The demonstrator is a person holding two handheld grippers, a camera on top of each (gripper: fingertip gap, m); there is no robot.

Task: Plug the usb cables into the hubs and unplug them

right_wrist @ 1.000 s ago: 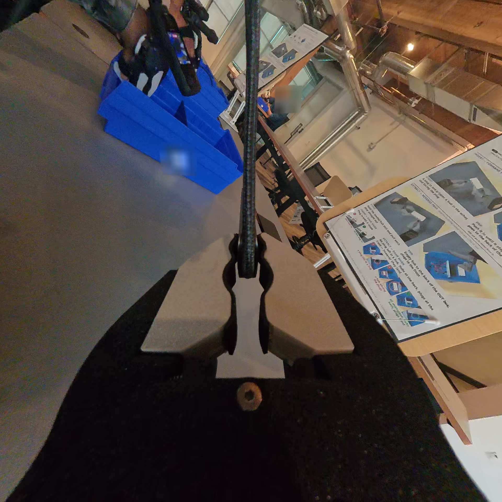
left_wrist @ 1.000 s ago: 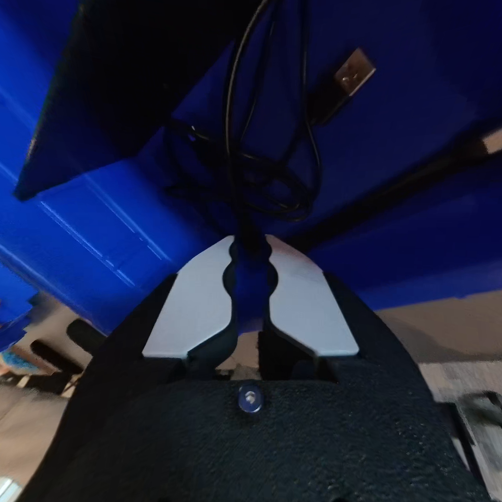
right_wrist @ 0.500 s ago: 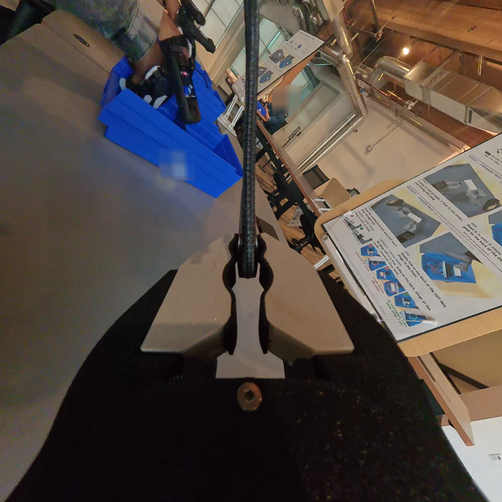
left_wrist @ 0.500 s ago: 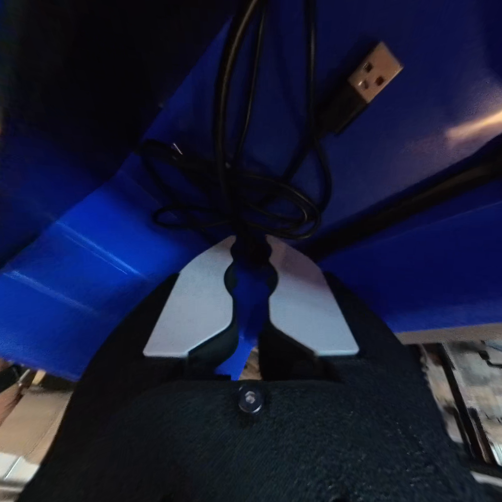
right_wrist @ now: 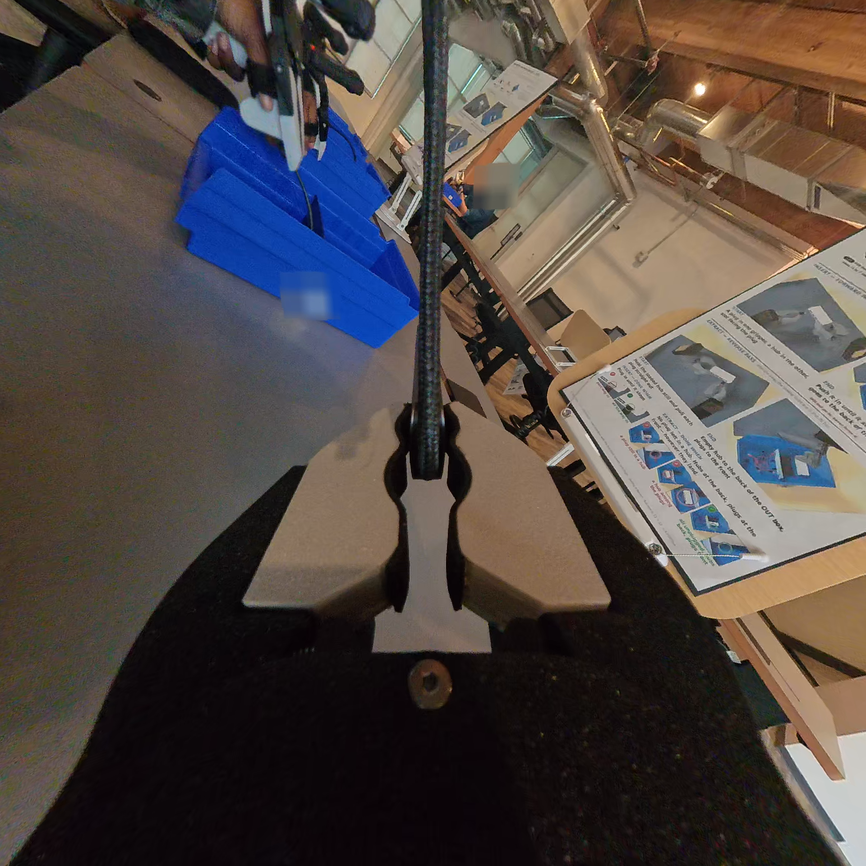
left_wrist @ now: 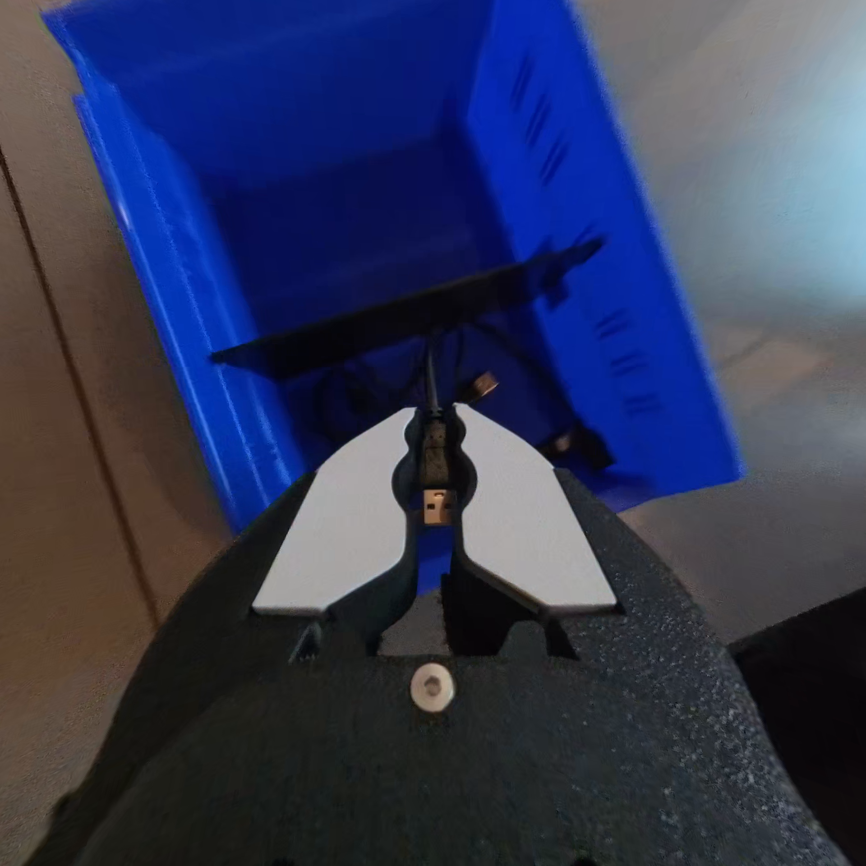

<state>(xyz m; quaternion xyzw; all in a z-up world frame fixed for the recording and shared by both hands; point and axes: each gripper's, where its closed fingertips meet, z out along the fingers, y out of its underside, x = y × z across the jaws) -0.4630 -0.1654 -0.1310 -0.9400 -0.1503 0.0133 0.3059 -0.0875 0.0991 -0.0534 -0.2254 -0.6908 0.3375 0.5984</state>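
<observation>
My left gripper (left_wrist: 435,412) is shut on a black USB plug (left_wrist: 436,461), with the plug's metal end (left_wrist: 439,506) pointing back towards the camera. Its thin black cable (left_wrist: 431,375) runs down into the blue bin (left_wrist: 586,234) below. Two more plugs (left_wrist: 482,386) (left_wrist: 562,443) lie in the bin's near compartment, in front of a black divider (left_wrist: 398,318). My right gripper (right_wrist: 429,410) is shut on the thin edge of a black woven-textured hub (right_wrist: 431,281) that stands straight up. The right wrist view shows the left gripper (right_wrist: 293,140) above the blue bins (right_wrist: 262,234), with the cable (right_wrist: 307,197) hanging from it.
The bins stand on a grey table (right_wrist: 117,375). An instruction sheet on a wooden board (right_wrist: 750,421) is at the right. A person's hand (right_wrist: 234,42) holds the left gripper. Desks and chairs lie beyond the table's far edge. The tips of one gripper are about 45 cm away from the tips of the other.
My left gripper closed on the plug deep in the bin and has pulled up and back out with it, cable trailing. My right gripper holds the hub still.
</observation>
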